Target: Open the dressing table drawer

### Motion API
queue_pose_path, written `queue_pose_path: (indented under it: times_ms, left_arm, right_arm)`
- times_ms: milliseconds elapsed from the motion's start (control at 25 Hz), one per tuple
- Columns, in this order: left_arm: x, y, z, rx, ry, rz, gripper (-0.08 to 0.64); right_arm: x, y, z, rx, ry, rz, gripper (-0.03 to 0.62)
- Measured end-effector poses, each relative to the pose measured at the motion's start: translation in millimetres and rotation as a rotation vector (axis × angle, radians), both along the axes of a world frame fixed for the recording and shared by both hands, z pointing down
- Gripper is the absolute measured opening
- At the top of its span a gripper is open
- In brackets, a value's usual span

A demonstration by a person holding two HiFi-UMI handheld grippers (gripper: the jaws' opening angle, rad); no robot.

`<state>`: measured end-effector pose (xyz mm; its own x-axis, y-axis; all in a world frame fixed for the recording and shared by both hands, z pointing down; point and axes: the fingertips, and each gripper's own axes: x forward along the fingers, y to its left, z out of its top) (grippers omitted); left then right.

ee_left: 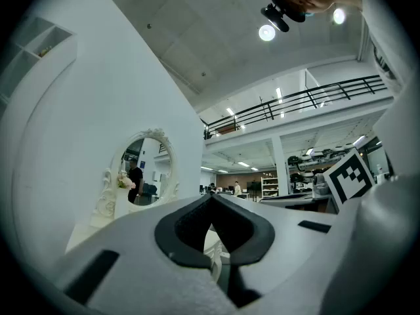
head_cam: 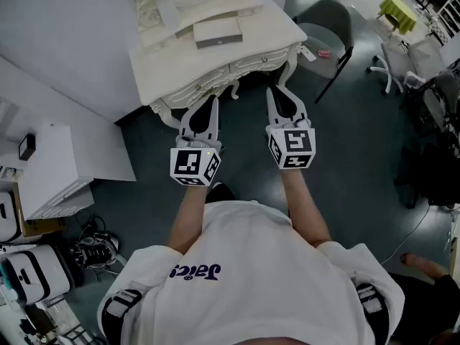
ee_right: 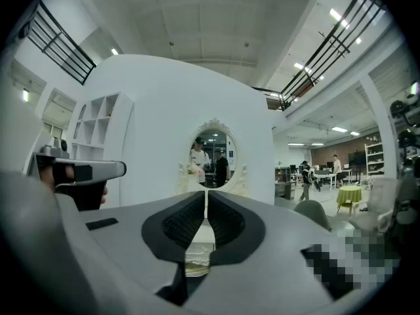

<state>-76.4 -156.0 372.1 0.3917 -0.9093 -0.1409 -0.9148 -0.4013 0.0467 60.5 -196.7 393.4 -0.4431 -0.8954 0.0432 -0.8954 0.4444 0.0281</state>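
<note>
The white dressing table stands against the wall ahead, its carved drawer fronts facing me, all pushed in. A flat box lies on its top, and the oval mirror rises behind. My left gripper hangs in the air just short of the table's front left edge, jaws shut and empty. My right gripper hovers a little below the right drawer front, also shut with nothing in it. Neither touches the table. In the left gripper view the mirror sits off to the left.
A grey chair stands right of the table. A white cabinet and cabled equipment fill the left floor. Office chairs and a yellow-green table are at the right. People move in the far hall.
</note>
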Motion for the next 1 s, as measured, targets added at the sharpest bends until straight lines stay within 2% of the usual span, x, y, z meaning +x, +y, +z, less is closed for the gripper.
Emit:
queue_pose_path:
  times_ms: [200,400,480,640,760,840,880,1000]
  left_arm:
    - [-7.5,-2.3,10.1,-0.038,-0.014,-0.011,0.014]
    - [-5.7,-5.8,22.0,-0.035,-0.035,0.004,0.014]
    - [-20.2,-32.6,28.4,-0.034,-0.028,0.010,0.014]
    - [-74.2,-133.8,49.8,-0.073,0.002,0.035,0.014]
    - [-80.3,-170.2,61.3,-0.084,-0.002,0.052,0.014]
    - [-54.8,-143.7,63.6,-0.090,-0.004,0.070,0.014]
    - [-37.6,-111.5,63.4,-0.098,-0.005,0.087,0.014]
    - [-0.2,45.1,55.3,-0.115,-0.016,0.143,0.014]
  right_arm:
    - [-12.6,-0.6,12.4,-0.018,-0.030,-0.014,0.023]
    - [-20.3,-4.7,19.3,-0.007,-0.060,-0.030,0.023]
    - [-35.4,-30.4,26.4,-0.018,-0.070,-0.028,0.025]
    - [-97.1,-130.2,53.2,-0.104,-0.068,-0.021,0.025]
    - [-110.7,-163.1,63.6,-0.137,-0.096,-0.005,0.025]
    - [-86.2,-131.7,61.8,-0.141,-0.098,0.017,0.025]
    - [-69.3,-96.6,59.7,-0.147,-0.096,0.034,0.025]
    - [-33.5,69.3,53.8,-0.191,-0.082,0.087,0.025]
